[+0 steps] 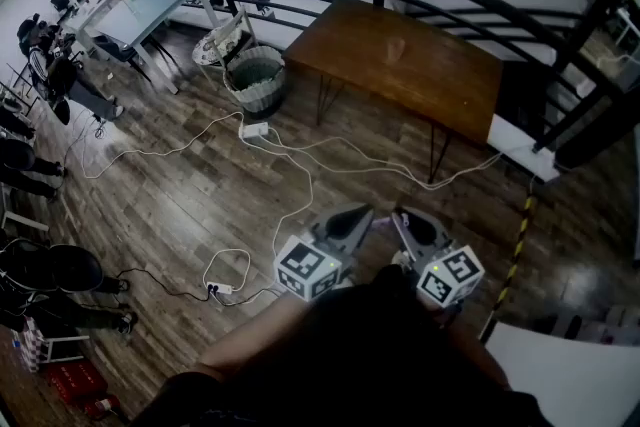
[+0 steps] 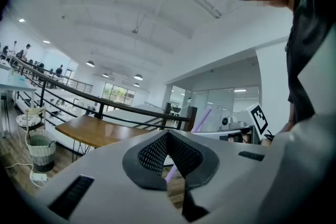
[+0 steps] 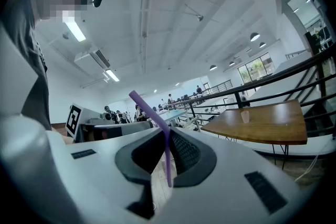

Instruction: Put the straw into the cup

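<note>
Grey claws [image 1: 362, 213] [image 1: 402, 215], black pads [image 2: 155, 155], marker cubes [image 1: 308, 270], dark top [image 1: 380, 355]

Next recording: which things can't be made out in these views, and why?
Head view: the small translucent cup on the brown wooden table is too small to see inside.
Head view: the thin purple straw shows only a short piece; the right hand-held gripper holding it hides the rest.
Left gripper view: the left hand-held gripper, jaws shut, covers the straw's middle.
</note>
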Available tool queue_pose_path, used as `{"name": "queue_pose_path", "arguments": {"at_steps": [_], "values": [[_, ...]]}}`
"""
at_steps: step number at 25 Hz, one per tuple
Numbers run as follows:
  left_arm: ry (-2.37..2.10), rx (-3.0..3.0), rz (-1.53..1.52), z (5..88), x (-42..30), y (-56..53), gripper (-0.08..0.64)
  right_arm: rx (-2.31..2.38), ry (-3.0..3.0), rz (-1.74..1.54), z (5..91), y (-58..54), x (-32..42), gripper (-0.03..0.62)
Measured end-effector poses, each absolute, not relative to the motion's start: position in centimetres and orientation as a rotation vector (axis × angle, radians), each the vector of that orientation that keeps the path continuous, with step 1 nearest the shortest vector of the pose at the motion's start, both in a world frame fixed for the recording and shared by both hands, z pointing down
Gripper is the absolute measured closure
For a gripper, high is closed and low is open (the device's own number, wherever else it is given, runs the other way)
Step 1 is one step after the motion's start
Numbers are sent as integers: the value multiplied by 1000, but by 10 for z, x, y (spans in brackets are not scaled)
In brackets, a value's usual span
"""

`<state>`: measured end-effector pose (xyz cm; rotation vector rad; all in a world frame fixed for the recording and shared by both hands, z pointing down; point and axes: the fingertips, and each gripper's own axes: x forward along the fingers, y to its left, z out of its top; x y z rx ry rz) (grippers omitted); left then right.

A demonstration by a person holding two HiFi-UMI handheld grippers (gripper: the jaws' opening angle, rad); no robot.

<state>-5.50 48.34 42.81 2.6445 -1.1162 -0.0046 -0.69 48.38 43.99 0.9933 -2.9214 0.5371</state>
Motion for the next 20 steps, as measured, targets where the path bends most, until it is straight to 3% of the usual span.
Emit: {"name": "queue_pose_path", "arguments": {"at_steps": [20], "values": [[-1067,2636,4,433,-11,429,549,1019,-2900,566,442,426,35,552]]}}
